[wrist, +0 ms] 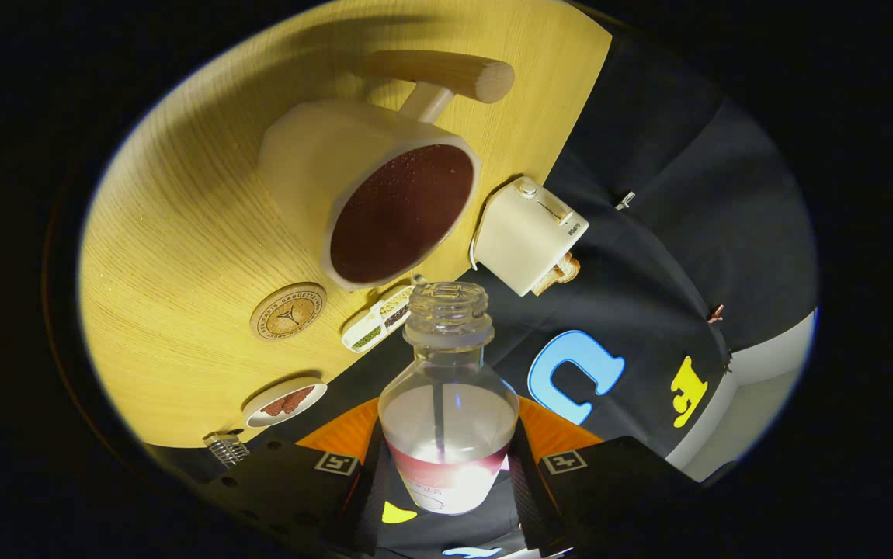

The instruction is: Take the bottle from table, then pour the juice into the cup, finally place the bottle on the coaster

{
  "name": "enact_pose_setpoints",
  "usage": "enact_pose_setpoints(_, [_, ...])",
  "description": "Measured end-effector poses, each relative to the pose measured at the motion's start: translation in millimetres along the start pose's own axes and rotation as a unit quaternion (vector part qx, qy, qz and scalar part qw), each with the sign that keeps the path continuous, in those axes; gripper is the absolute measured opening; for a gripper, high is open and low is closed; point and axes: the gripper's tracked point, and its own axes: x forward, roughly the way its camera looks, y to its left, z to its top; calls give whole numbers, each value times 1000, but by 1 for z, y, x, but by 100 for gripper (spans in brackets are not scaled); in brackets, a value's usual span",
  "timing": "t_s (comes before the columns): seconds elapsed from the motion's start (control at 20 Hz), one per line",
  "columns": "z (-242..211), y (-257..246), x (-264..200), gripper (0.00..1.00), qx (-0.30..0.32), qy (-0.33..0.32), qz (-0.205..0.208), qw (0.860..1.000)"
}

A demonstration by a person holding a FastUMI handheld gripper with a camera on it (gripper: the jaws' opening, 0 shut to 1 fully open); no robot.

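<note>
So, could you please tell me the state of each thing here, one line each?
bottle: uncapped, held between the fingers, some pale liquid inside.
gripper: shut on the bottle.
cup: holds dark red juice, stands on the table.
coaster: bare, nothing on it.
small dish: holds something reddish-brown.

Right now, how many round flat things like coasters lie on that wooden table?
2. A round cork coaster lies beside the cream cup of dark juice; a small white dish lies nearer the jaws, which grip the clear plastic bottle. More may be hidden.
</note>
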Motion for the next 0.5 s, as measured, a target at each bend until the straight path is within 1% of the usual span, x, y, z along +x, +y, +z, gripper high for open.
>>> enact_pose_setpoints(0.25, [-3,8,-3,70,31,7,4,999])
enact_pose_setpoints(0.5, [-15,5,-16,70,94,7,-5,995])
